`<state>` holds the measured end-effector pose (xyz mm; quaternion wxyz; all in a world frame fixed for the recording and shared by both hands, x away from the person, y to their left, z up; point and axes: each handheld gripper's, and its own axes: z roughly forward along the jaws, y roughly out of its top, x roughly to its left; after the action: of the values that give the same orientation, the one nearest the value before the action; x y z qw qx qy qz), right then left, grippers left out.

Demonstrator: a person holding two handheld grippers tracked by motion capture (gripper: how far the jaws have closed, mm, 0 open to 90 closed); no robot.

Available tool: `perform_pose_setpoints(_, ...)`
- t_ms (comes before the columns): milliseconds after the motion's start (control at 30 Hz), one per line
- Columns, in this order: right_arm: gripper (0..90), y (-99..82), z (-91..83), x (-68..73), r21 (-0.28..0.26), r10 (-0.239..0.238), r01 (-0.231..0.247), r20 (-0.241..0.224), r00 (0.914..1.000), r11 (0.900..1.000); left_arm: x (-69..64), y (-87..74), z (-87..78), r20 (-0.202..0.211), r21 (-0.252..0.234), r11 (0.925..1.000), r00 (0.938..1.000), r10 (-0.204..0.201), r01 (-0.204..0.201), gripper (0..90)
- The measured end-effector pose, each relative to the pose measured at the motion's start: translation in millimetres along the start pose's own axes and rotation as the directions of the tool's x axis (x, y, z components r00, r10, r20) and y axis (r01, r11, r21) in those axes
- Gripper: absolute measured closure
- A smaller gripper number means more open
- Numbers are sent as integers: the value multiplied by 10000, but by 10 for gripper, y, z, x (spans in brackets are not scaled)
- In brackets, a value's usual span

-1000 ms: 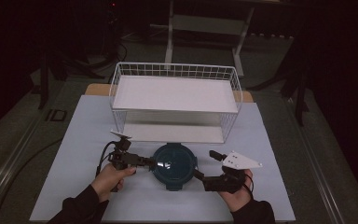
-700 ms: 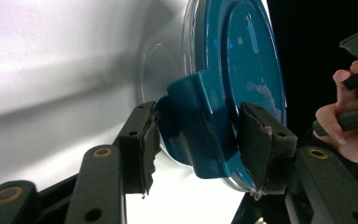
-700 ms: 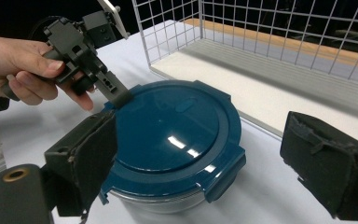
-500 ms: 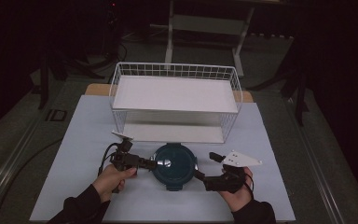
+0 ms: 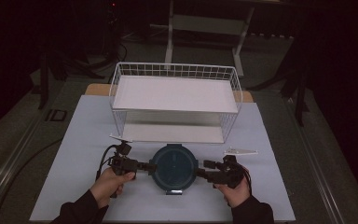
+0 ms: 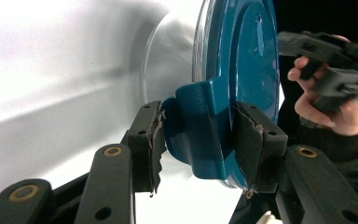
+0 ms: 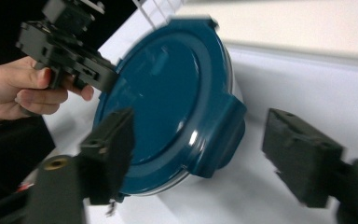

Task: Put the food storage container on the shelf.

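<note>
Teal-lidded container (image 5: 173, 167) is seen on the white table (image 5: 279, 140), near of the wire basket (image 5: 175, 100). Its left clip tab (image 6: 200, 130) is clamped by the left gripper (image 6: 198, 140). The right gripper (image 7: 200, 154), whose jaws have just been closing, is spread unclenched around the right tab (image 7: 223, 133).

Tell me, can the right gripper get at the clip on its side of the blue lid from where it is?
Probably yes: the right gripper stands open with the lid's side clip between its pads, which do not press it yet, and nothing lies between.
</note>
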<state>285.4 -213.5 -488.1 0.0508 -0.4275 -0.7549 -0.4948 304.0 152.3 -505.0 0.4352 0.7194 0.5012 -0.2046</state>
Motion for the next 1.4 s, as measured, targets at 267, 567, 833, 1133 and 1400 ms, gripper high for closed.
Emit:
perform_pose_setpoints(267,467,-36,99,-158,850,1382,-1308,-868,9866,9878,-37,-65,-31,10,-48,9988,9988,485,-485,562)
perform_pose_setpoints(567,546,-52,124,-157,1032,1717,-1580,-1412,9750,9820,-61,-98,-42,-24,-105,9978,9979,648,-648,568)
perform_pose_setpoints(833,567,-95,100,-121,1002,1878,-1737,-1542,9700,9797,-148,-150,-39,-428,-355,9957,9956,838,-853,559)
perform_pose_setpoints(1133,570,-81,86,-130,909,2028,-1903,-1563,9667,9775,-237,-137,-69,-739,-472,9925,9913,1089,-1126,558)
perform_pose_setpoints(1400,571,112,-22,-71,413,1481,-1434,-1550,9767,9888,-351,-7,-145,-710,-917,9835,9862,1495,-1557,558)
